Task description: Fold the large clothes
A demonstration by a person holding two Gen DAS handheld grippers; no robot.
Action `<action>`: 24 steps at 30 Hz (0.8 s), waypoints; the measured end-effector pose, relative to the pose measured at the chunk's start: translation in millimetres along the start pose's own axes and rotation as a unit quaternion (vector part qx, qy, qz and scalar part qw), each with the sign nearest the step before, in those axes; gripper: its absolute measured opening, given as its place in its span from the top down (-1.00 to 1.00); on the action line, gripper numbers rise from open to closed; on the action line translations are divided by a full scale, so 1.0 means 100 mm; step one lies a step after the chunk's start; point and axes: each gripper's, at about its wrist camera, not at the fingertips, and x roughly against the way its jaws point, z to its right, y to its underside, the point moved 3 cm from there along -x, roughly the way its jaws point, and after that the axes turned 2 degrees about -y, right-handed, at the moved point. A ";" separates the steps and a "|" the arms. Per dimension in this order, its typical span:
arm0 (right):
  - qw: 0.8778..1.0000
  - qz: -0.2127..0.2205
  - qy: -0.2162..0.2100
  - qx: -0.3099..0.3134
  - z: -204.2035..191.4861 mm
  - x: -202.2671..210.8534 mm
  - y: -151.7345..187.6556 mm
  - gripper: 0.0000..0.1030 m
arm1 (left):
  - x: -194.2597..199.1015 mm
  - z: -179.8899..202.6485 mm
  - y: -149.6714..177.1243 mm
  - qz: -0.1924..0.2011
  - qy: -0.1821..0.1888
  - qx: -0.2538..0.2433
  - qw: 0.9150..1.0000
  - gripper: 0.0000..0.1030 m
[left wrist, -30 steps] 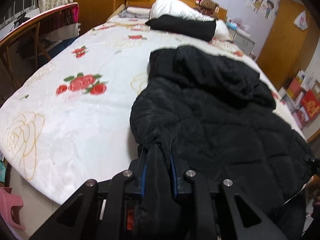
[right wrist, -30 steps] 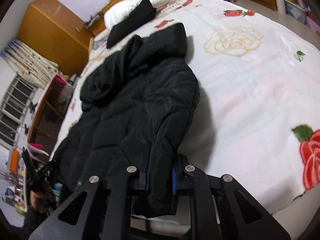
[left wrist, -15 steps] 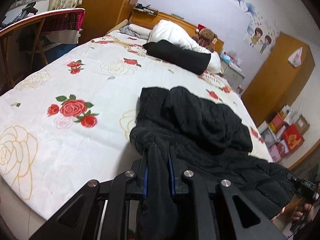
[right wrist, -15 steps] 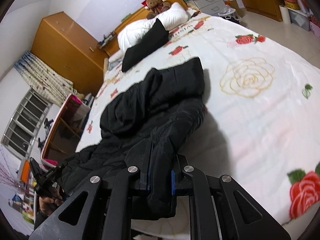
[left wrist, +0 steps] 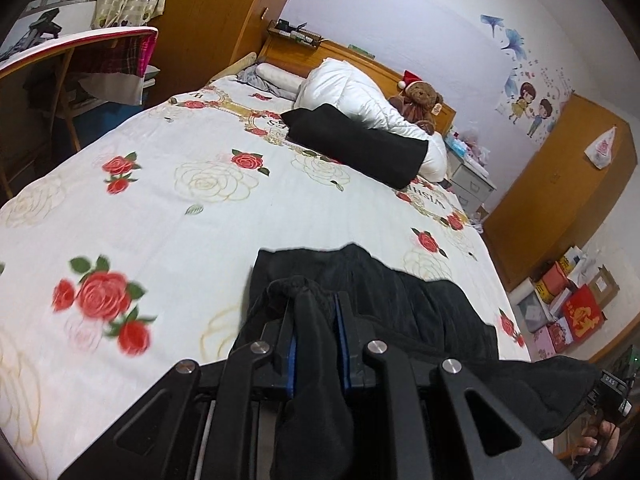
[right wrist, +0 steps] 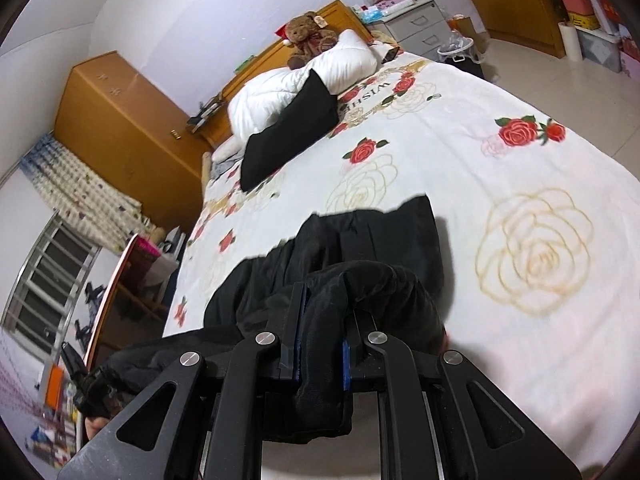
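A large black padded jacket lies on the near end of the bed, with its near edge lifted off the cover. My left gripper is shut on one corner of that edge. My right gripper is shut on the other corner of the jacket. The far part of the jacket rests bunched on the rose-print bed cover. In each wrist view the other gripper and the hand holding it show at the frame's side.
A folded black garment leans on a white duvet near the wooden headboard, with a teddy bear. A desk stands left of the bed. A nightstand, bin and stacked boxes stand right of it.
Both grippers have risen and drawn back with the jacket's edge. The jacket has slid toward me and bunched up, so more bed cover shows beyond it.
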 end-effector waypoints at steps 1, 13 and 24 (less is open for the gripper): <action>1.000 -0.002 0.004 -0.002 0.01 -0.08 -0.07 0.74 | -0.11 0.01 -0.06 -0.004 -0.003 0.001 1.000 0.68; 0.992 -0.088 0.068 -0.064 0.45 -1.62 -0.64 0.63 | -1.76 -0.01 -0.33 -0.087 -0.056 -0.011 0.995 0.63; 0.996 -0.058 -0.012 -0.065 0.40 -1.31 -0.78 -0.44 | -1.57 -0.03 -0.45 -0.082 0.006 0.006 0.997 0.01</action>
